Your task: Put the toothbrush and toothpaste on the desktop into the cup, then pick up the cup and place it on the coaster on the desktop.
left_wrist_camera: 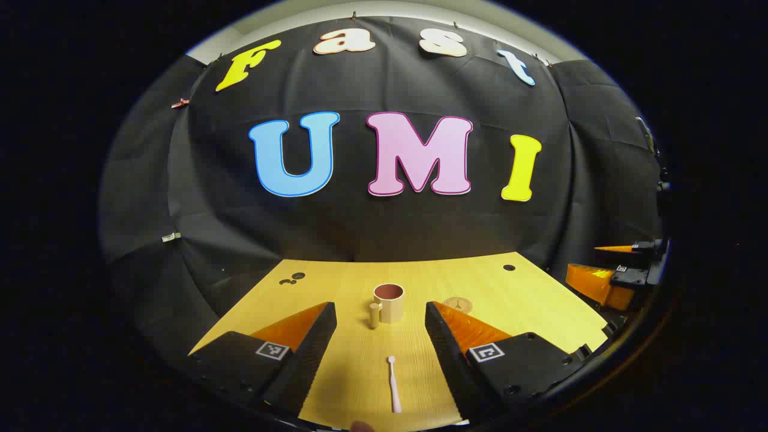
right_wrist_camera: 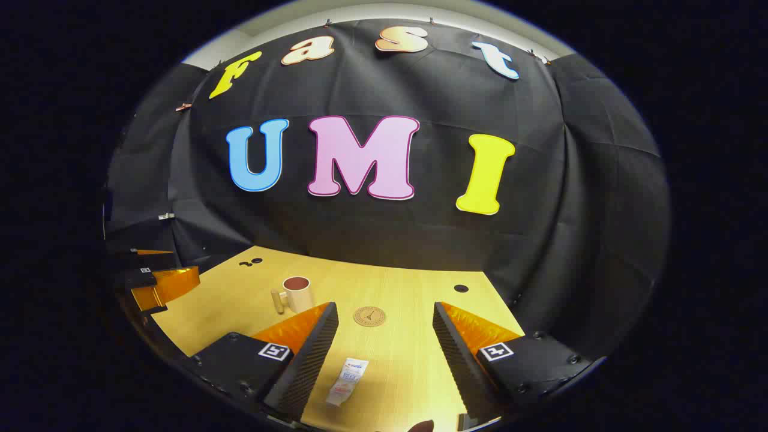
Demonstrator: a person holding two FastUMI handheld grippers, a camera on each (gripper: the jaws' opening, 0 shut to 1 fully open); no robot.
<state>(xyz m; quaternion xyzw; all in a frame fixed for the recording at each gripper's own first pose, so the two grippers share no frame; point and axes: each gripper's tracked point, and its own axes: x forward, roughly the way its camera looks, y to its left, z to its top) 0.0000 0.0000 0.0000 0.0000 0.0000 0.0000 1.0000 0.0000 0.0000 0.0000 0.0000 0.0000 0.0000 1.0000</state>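
A cream cup [left_wrist_camera: 388,303] with a dark red inside and a side handle stands upright mid-desk; it also appears in the right gripper view [right_wrist_camera: 296,293]. A pale toothbrush [left_wrist_camera: 393,384] lies on the wood, head toward the cup, between the fingers of my open left gripper [left_wrist_camera: 380,321]. A small white toothpaste tube [right_wrist_camera: 345,380] lies flat between the fingers of my open right gripper [right_wrist_camera: 384,321]. The round brown coaster [right_wrist_camera: 369,315] sits right of the cup, seen too in the left gripper view [left_wrist_camera: 458,304]. Both grippers hover above the near desk edge, holding nothing.
The light wooden desk [left_wrist_camera: 516,300] has small dark holes at its far corners [left_wrist_camera: 509,267] [right_wrist_camera: 461,288]. Black cloth walls close the back and sides. The other gripper shows at the right edge [left_wrist_camera: 624,273] and at the left edge [right_wrist_camera: 159,282].
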